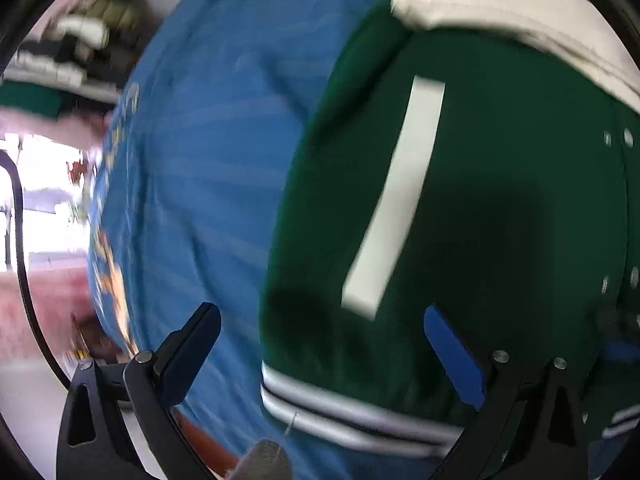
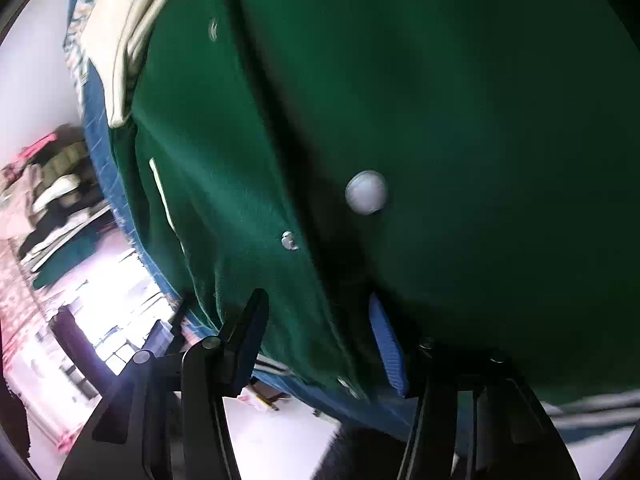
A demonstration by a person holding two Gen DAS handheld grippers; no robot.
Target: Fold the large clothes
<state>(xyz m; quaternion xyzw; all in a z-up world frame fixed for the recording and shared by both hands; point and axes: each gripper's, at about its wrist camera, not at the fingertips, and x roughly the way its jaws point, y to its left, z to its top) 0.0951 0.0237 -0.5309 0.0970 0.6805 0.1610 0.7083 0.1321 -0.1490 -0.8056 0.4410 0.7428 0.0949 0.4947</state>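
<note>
Jacket (image 1: 500, 208), a green varsity one with cream sleeve (image 1: 500, 4), fills both views, spread over blue cloth (image 1: 208, 152). Left gripper (image 1: 320, 344) and right gripper (image 2: 316, 332) hover with jaws spread, holding nothing. Judged step: reaching for the striped hem (image 1: 340, 412); next, pinching it.

Before me lies a dark green varsity jacket (image 1: 480, 208), spread flat on a blue cloth. Its sleeve is cream (image 1: 500, 4), lying across the upper part of the body. A slanted white pocket welt (image 1: 394, 196) marks the front, and a row of silver snaps (image 2: 366, 192) runs down the placket. The ribbed hem (image 1: 352, 416) is green with white stripes, nearest to me. Both views are blurred.
</note>
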